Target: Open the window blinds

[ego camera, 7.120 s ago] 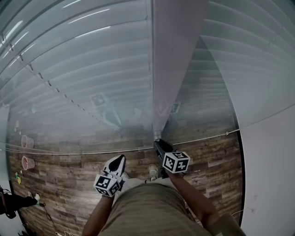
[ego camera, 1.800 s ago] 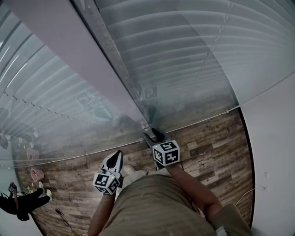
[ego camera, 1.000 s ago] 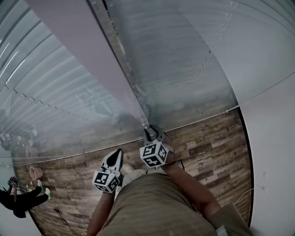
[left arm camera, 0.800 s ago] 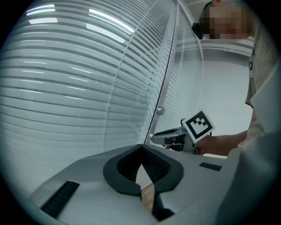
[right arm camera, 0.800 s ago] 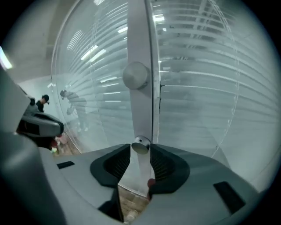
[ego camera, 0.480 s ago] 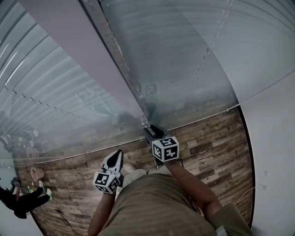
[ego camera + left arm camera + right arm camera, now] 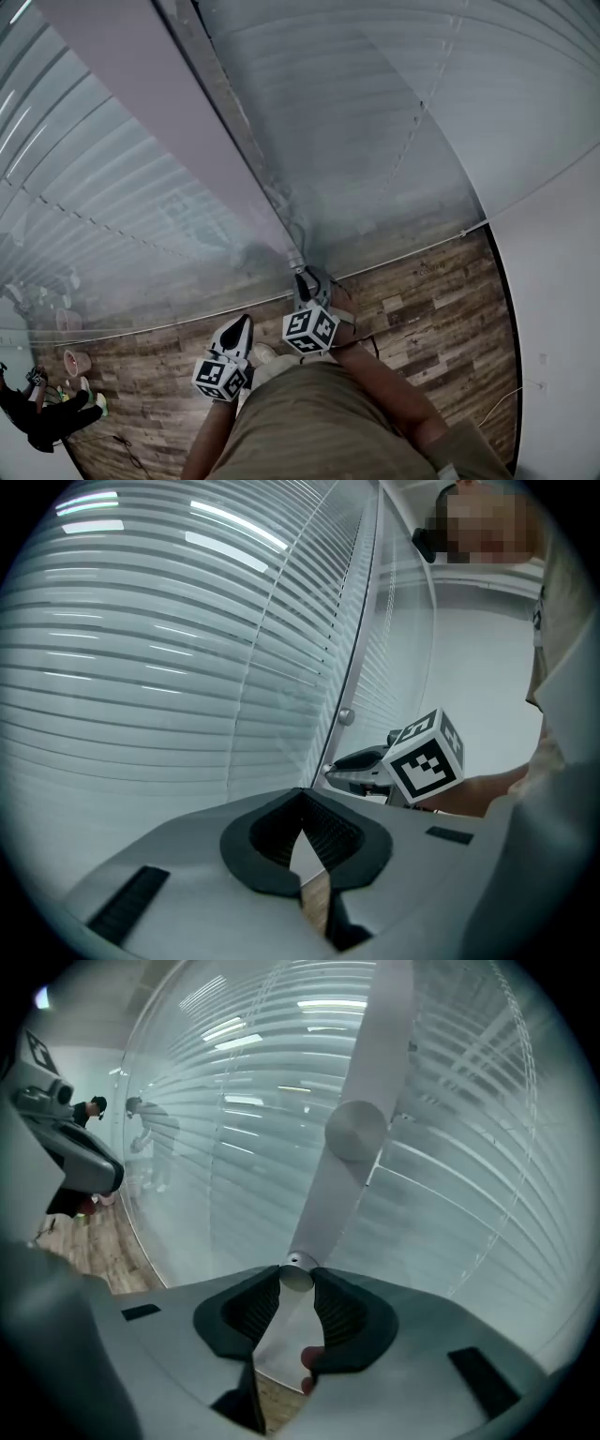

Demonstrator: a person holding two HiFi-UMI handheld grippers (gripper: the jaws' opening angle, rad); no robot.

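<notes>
Item one, blinds: the biggest thing I have on screen, two runs of pale horizontal slats hanging behind glass, lowered all the way to the floor, one run on each side of the post. Item two, wall: plain white, at the right edge of the head view. Item three, post: a white upright between the two runs of slats, slanting across the head view down to floor level. Item four, floor: wood-look planks running along the foot of the glass. Item five, bystander: in dark clothes, far off at the lower left, well apart from both tools. Item six, right gripper: held at the foot of the post and pointing at it; its jaws have just been closing and now clamp the lower knob between their tips. Item seven, left gripper: held near the right one but lower in the head view and clear of the glass; its jaws meet at the tips with nothing between them. Item eight, upper knob: a round grey disc on the post, higher up and untouched. Item nine, lower knob: a small metal cylinder at the base of the post, pinched by both right pads.
</notes>
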